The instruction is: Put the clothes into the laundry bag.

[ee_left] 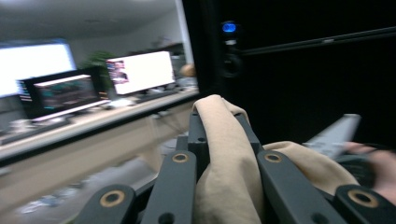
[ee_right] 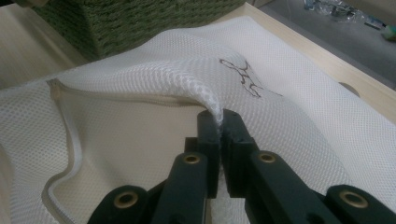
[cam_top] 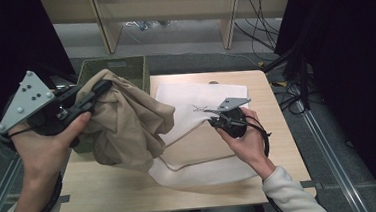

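the left gripper (cam_top: 97, 92) had its jaws closed tight on a fold of the beige garment (cam_top: 127, 123), held raised above the table's left edge; the cloth hung bunched below it, its lower part draped onto the white mesh bag (cam_top: 195, 98). behind the garment stood a green woven basket (cam_top: 123, 65), at the table's far left corner. further right, the right gripper (cam_top: 214, 118) had its jaws pinched nearly together on the upper layer of the mesh bag's open edge, lifting it off the lower layer. the bag lay flat on the pale wooden table (cam_top: 273, 130), a dark scribbled mark on its top face. beyond the table were a grey floor, cables and wooden furniture legs. counted: two grippers, one garment, one bag, one basket.
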`<state>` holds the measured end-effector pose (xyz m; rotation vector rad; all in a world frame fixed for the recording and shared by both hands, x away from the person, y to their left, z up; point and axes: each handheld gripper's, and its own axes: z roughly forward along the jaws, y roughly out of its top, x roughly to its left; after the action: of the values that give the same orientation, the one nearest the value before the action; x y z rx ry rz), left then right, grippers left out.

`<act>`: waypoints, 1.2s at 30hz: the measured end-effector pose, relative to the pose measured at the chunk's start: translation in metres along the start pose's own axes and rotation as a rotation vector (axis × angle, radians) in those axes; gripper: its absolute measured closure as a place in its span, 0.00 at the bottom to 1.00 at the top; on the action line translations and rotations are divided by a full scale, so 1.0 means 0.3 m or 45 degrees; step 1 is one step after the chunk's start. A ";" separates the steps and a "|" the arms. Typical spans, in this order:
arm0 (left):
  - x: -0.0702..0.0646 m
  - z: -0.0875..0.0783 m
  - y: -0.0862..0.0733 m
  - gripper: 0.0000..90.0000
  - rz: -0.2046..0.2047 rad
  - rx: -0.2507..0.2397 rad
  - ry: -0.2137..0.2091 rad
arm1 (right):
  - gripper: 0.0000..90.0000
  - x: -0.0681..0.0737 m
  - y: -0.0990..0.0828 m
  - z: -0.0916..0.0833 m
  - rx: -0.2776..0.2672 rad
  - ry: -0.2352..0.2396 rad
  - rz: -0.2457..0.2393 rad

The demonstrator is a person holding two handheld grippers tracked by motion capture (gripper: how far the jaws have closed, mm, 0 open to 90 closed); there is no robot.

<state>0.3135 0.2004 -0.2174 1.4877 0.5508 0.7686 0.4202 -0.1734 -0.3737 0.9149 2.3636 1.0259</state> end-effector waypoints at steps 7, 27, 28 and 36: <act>-0.100 0.000 0.026 0.91 0.017 -0.009 -0.159 | 0.98 -0.004 0.003 -0.002 -0.014 0.006 -0.035; -0.303 0.044 0.076 0.90 0.046 0.006 -0.496 | 0.98 -0.003 0.005 -0.012 -0.026 0.002 -0.018; -0.307 0.054 0.063 0.90 0.036 0.019 -0.498 | 0.98 -0.003 0.006 -0.013 -0.023 0.002 -0.015; -0.318 0.174 -0.105 0.90 -0.106 0.172 -0.584 | 0.98 -0.011 0.006 -0.014 -0.031 0.007 -0.025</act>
<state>0.2932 0.0972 -0.2593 1.6888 0.3166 0.3101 0.4209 -0.1768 -0.3693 0.8791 2.3549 1.0487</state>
